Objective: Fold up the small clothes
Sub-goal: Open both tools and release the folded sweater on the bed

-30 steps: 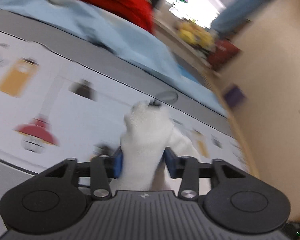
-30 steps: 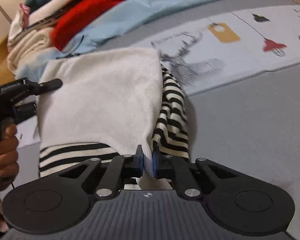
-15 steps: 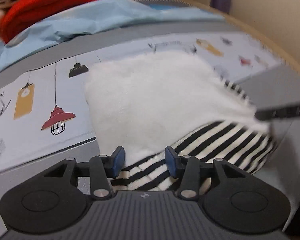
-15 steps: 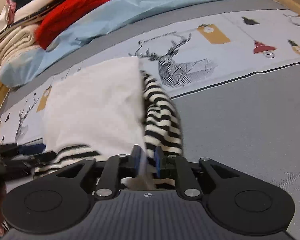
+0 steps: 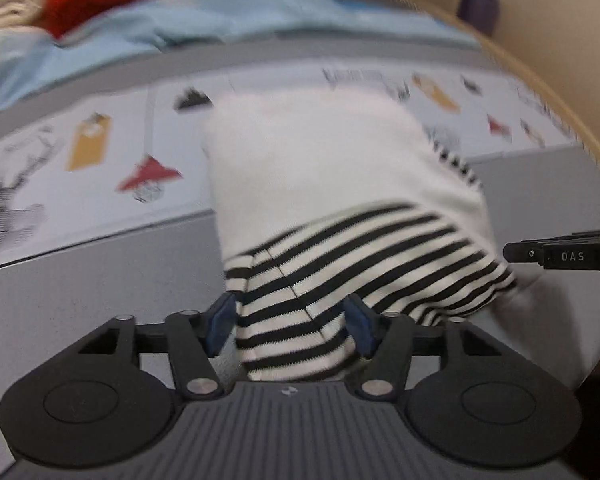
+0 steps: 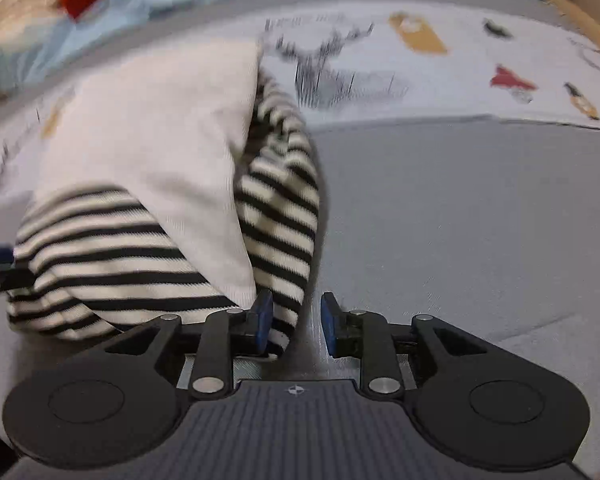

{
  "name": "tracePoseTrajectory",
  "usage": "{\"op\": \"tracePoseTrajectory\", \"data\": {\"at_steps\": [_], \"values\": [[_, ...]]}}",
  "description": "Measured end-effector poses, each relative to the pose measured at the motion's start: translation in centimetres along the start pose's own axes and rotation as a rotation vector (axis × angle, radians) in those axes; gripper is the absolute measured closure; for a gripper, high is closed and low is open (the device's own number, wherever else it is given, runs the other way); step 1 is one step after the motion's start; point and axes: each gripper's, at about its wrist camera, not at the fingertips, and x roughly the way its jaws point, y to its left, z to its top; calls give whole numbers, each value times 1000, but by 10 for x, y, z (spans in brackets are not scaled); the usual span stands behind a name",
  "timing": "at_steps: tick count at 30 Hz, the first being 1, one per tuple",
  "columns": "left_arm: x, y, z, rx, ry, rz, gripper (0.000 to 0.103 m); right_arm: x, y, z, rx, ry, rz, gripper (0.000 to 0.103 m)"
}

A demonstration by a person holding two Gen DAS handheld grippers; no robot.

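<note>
The folded black-and-white striped top (image 5: 352,264) lies on the grey printed bedspread (image 6: 460,216), and both hands look to be letting go after a fold. The left gripper (image 5: 290,322) is opening around its near hem, while the right gripper (image 6: 296,320) is opening at the other corner (cloth touches only one pad). Next, I'd guess, comes backing both clear without dragging the fabric, then another fold or setting it aside.

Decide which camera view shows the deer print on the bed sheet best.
The right wrist view: the deer print lies whole beyond the folded top, antlers and body both visible, though blurred. The left wrist view shows only a smeared deer print at its far left edge.
</note>
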Motion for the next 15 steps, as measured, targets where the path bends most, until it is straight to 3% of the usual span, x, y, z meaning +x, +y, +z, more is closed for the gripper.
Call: {"op": "tracePoseTrajectory", "data": {"at_steps": [2,8,10,12,15], "values": [[-28,-7,-8,-3,-66,27,15,-23,0,-2,11,-78,16,72],[-118,-35,-50,-17,-288,-2,9,-111,11,-39,-88,-327,17,46],[-137,-44,-67,-6,-372,41,9,-137,14,-61,-85,-399,39,35],[-147,-45,-78,-41,-395,55,7,-160,16,-75,-64,-463,43,17],[-151,-43,-90,-149,-365,84,7,-187,18,-99,-41,-550,30,11]]}}
